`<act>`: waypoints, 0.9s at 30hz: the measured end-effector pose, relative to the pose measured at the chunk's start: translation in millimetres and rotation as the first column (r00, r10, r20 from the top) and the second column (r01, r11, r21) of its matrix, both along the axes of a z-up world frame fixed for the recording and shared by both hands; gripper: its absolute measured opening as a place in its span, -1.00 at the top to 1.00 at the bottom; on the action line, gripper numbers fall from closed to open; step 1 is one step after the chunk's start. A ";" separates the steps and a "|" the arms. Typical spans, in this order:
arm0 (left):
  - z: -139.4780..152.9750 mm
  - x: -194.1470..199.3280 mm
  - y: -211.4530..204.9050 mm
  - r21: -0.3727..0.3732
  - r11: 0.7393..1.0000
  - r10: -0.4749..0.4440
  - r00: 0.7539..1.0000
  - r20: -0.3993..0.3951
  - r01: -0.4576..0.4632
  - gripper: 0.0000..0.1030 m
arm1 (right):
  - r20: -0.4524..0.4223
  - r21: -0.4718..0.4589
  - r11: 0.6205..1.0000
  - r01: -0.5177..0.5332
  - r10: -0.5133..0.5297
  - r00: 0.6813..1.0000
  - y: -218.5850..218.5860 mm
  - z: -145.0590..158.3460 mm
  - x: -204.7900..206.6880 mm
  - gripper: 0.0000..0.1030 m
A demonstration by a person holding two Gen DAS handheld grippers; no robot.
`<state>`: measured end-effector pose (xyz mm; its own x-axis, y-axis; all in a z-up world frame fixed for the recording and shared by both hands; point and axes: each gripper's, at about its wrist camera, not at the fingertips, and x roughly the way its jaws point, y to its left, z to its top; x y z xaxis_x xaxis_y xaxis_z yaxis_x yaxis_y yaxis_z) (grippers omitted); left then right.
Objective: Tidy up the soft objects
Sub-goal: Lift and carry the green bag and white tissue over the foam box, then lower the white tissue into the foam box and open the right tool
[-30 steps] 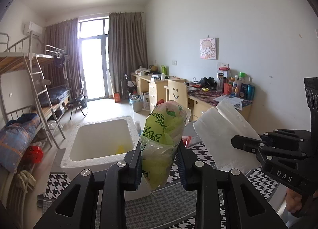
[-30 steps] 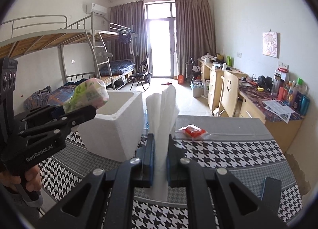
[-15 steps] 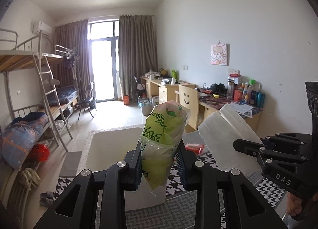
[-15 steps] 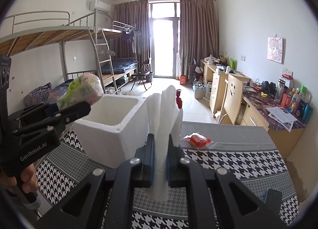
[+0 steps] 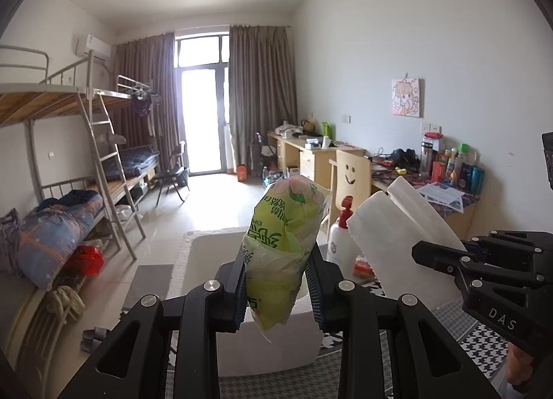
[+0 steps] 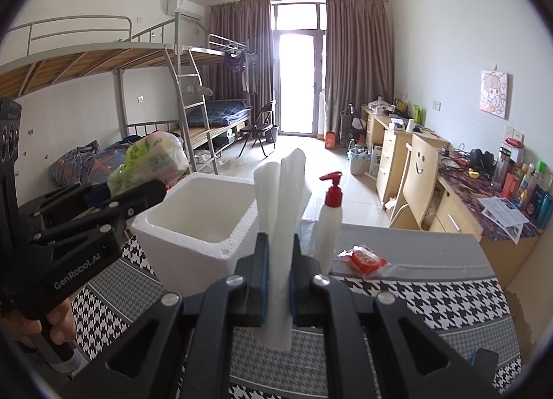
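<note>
White-walled dorm room: bright glass balcony door (image 6: 296, 82) centre-back with brown curtains (image 6: 357, 63) either side, metal bunk beds (image 6: 145, 63) left of it, wooden desks (image 6: 390, 143) right, pale tiled floor (image 5: 207, 205) before it.

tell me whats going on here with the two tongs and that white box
A person holds tongs in each hand above a houndstooth table. The left tongs grip a green plastic tissue pack; the right tongs are clamped on folded white tissue. Both hover near an open white foam box. A pump bottle and a small red packet are on the table.
</note>
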<state>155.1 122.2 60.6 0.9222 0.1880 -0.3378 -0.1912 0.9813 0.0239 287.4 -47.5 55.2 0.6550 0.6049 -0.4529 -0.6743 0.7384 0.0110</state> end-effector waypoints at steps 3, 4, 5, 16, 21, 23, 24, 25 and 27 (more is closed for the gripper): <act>0.9 -2.7 5.2 0.001 1.000 0.017 1.000 0.005 -0.017 0.40 | 0.001 -0.005 1.000 -0.010 0.010 1.000 5.2 0.7 2.6 0.75; 1.6 -2.8 6.2 0.003 1.000 0.023 1.000 0.007 -0.023 0.40 | 0.001 -0.006 1.000 -0.014 0.014 1.000 7.4 0.8 3.4 0.75; 2.2 -3.0 7.8 0.003 1.000 0.027 1.000 0.007 -0.027 0.40 | 0.001 -0.007 1.000 -0.018 0.018 1.000 9.6 1.0 4.3 0.75; 1.0 -8.9 29.4 -0.008 0.994 0.106 0.994 0.006 -0.106 0.40 | -0.003 -0.014 0.998 -0.053 0.053 0.999 31.2 4.8 12.2 0.75; -3.0 -13.5 37.4 -0.012 0.991 0.133 0.991 -0.002 -0.133 0.40 | -0.004 -0.017 0.997 -0.070 0.070 0.998 44.1 7.8 13.3 0.75; -4.0 -15.8 40.7 -0.014 0.990 0.143 0.990 -0.004 -0.143 0.40 | -0.004 -0.020 0.997 -0.078 0.078 0.997 49.6 8.9 14.2 0.75; -4.6 -17.3 42.4 -0.017 0.989 0.150 0.989 -0.005 -0.150 0.40 | -0.005 -0.022 0.997 -0.081 0.080 0.997 52.7 9.6 14.8 0.75; -5.2 -18.8 44.3 -0.018 0.988 0.154 0.988 -0.006 -0.154 0.40 | -0.004 -0.023 0.996 -0.085 0.084 0.996 56.8 10.5 15.1 0.75; -5.3 -22.1 47.1 -0.024 0.987 0.161 0.987 -0.005 -0.161 0.40 | -0.004 -0.025 0.995 -0.092 0.092 0.996 63.2 11.6 16.1 0.75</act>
